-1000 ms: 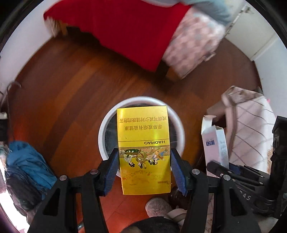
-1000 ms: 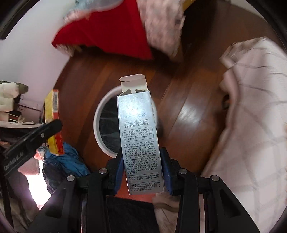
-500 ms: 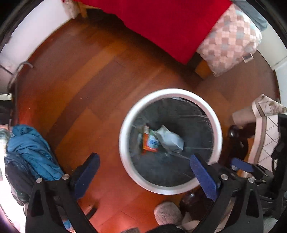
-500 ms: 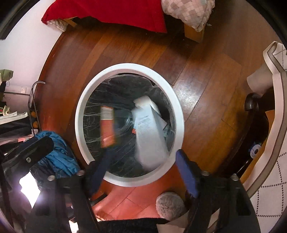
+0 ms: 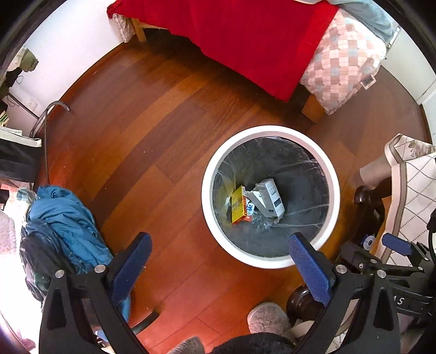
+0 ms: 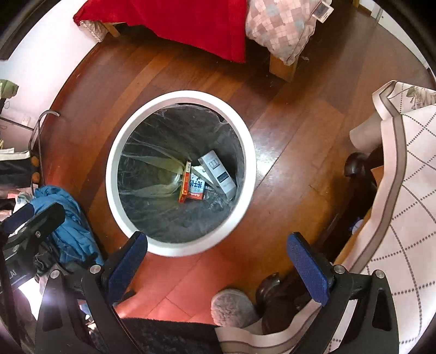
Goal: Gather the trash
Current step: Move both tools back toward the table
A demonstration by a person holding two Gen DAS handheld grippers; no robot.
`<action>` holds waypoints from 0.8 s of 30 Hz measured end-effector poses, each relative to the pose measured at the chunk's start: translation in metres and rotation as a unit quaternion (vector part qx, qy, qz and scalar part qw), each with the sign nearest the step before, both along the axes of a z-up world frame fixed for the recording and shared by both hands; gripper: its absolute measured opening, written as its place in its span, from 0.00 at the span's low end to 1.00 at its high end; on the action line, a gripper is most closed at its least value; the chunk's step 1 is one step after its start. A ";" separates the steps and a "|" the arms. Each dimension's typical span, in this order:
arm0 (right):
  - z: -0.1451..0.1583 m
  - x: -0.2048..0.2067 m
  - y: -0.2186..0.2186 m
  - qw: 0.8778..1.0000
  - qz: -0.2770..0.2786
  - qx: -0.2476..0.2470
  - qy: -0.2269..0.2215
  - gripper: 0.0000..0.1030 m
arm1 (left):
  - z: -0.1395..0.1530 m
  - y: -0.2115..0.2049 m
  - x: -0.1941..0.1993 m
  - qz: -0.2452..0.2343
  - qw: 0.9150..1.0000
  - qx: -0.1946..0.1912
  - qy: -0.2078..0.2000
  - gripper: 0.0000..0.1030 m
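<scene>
Both the left gripper (image 5: 220, 269) and the right gripper (image 6: 218, 266) hang spread wide and empty above the white bin (image 5: 333, 179), where a yellow box (image 5: 237, 205) and a grey carton (image 5: 269, 197) already lie, so little seems left.

Stuff you can't really make out in the bin and round the edges

The print on the flat yellow cardboard box (image 5: 237, 204) and the silver-grey carton (image 5: 268, 197) down in the round white-rimmed waste bin (image 5: 333, 174) is too tiny to read, and there's a small blue-and-white packet (image 6: 196, 186) wedged between them, mostly covered. Crumpled clear plastic (image 5: 260, 222) under them is just a blur. The red bedspread (image 5: 256, 35) and checked pink pillow (image 6: 278, 24) run off the top edge. The blue jacket heap (image 5: 64, 217) is half behind the left gripper's finger (image 5: 130, 268). Grey fuzzy slipper (image 6: 234, 307) is partly hidden too.
</scene>
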State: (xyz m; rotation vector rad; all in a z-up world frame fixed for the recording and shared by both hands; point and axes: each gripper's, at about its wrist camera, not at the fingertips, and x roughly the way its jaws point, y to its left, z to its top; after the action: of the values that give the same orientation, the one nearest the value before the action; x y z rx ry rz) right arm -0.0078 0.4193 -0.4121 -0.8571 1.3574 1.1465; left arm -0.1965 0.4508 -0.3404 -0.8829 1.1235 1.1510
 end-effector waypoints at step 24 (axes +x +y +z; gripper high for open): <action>0.162 -0.011 -0.092 0.991 -0.029 0.131 0.000 1.00 | 0.141 -0.086 -0.005 -0.034 0.991 0.116 -0.051 1.00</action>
State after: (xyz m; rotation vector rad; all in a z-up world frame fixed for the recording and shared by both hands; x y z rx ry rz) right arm -0.0185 0.3270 -0.2502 -0.6229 1.1916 1.2465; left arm -0.2014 0.3651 -0.1991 -0.7095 0.9081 1.1413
